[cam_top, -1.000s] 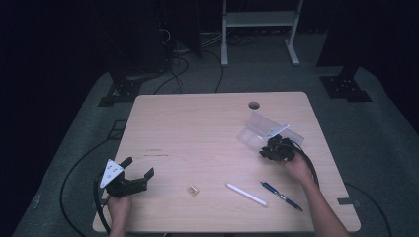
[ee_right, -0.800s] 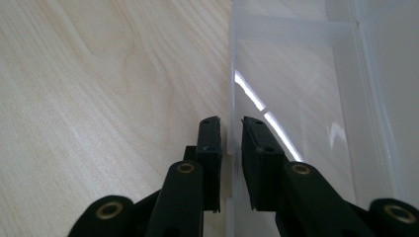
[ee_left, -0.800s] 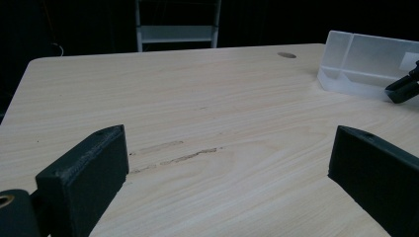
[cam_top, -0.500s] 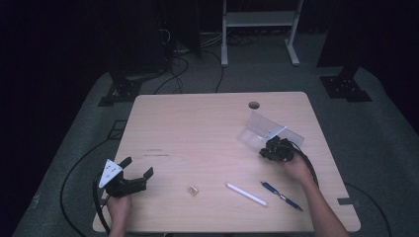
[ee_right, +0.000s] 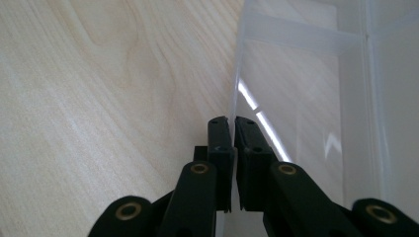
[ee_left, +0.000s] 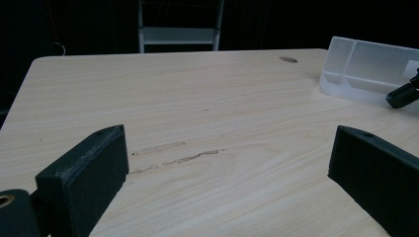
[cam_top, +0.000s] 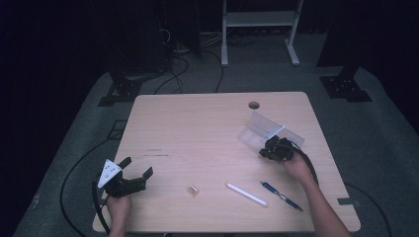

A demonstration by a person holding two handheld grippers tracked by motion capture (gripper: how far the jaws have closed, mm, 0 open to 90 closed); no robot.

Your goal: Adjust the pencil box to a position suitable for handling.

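A clear plastic box [cam_top: 263,129] lies on its side at the right of the wooden table [cam_top: 207,128]. My right gripper [cam_top: 269,147] is shut on its near wall; in the right gripper view the jaws [ee_right: 232,122] pinch that thin wall of the box [ee_right: 306,89]. At the front left corner my left gripper [cam_top: 137,167] stands open, low over the wood, with nothing between its jaws [ee_left: 227,173]. From there the box [ee_left: 375,69] shows far off at the right. A white pen [cam_top: 246,194], a blue pen [cam_top: 281,196] and a small tan block [cam_top: 192,189] lie near the front edge.
A round cable hole [cam_top: 254,105] sits near the table's far edge. Dark scuff marks [cam_top: 155,152] cross the wood ahead of the left gripper. Cables and a white stand [cam_top: 259,19] are on the floor beyond the table.
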